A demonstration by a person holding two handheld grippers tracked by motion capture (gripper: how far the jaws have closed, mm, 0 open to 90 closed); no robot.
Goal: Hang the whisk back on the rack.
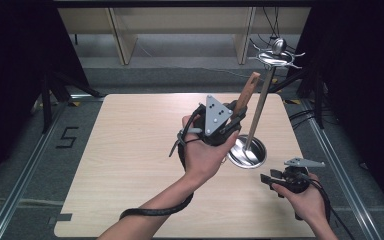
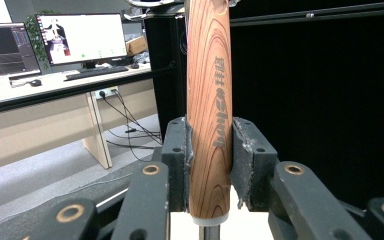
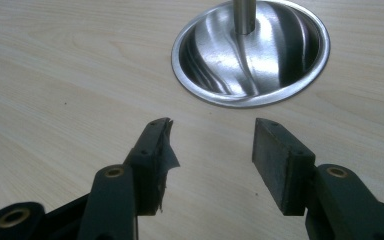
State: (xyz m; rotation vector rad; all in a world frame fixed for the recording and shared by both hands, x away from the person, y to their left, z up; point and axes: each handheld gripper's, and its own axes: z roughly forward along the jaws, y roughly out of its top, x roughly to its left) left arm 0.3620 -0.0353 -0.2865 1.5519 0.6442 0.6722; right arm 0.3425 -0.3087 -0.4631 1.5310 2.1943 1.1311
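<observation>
Left claw [image 2: 209,165] is clenched on the wooden handle [image 2: 209,90] of some utensil, held up over the desk's [image 1: 130,150] far right part, handle tilted up and away toward the hook ring [image 1: 276,58] atop the steel rack [image 1: 258,112]. That ring sits higher and further right, so it's the left hand's reach. Right claw [image 3: 212,147] hangs released near the desk's right edge, just short of the rack's base dish [image 3: 290,65].

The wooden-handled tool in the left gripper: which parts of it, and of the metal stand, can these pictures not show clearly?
- Wooden-handled tool: its working end is cut off by the bottom edge in the left gripper view, and hidden behind the left gripper and hand in the high view.
- Metal stand: its pole is cut off by the top edge in the right gripper view.
- Stand's top hooks: too small in the high view.
</observation>
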